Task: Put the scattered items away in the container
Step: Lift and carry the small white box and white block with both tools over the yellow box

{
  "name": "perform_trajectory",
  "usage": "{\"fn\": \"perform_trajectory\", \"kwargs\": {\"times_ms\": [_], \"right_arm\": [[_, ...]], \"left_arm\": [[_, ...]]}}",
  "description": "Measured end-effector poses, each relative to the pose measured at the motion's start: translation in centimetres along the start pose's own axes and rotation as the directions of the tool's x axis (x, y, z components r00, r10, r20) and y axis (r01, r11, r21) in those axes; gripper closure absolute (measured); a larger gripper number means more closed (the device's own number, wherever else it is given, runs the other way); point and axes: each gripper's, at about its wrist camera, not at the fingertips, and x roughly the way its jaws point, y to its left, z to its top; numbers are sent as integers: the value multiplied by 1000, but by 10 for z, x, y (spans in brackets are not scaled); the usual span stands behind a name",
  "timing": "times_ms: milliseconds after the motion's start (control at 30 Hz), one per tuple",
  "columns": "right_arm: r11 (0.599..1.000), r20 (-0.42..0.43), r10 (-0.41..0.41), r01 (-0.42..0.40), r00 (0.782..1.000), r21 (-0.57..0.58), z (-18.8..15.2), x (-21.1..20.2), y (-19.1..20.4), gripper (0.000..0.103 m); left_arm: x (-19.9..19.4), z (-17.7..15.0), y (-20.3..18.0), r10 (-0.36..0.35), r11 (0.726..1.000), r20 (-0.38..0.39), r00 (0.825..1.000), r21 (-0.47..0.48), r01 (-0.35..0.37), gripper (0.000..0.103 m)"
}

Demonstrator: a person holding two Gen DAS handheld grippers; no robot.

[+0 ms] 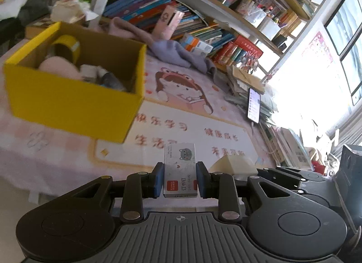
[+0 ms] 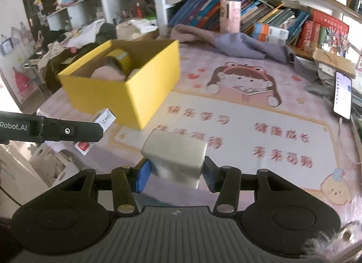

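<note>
Left gripper (image 1: pixel 180 178) is clamped on a small staple box (image 1: pixel 180 170), held low in the centre of the left wrist view, above the pink cartoon desk mat (image 1: pixel 203 125). Right gripper (image 2: pixel 176 176) squeezes a pale cream block (image 2: pixel 175 157), lower centre of its view. The yellow cardboard box (image 1: pixel 72 102) sits in the upper left, already holding a tape roll (image 1: pixel 67 49) and a pink soft item (image 1: pixel 60 67). A lit phone (image 1: pixel 254 105) leans at the right.
</note>
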Motion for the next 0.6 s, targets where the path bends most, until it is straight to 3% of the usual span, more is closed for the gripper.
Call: {"fn": "perform_trajectory", "kwargs": {"times_ms": [600], "right_arm": [[992, -17, 82, -83, 996, -90, -12, -6, 91, 57]], "left_arm": [[-64, -31, 46, 44, 998, 39, 998, -42, -42, 75]]}}
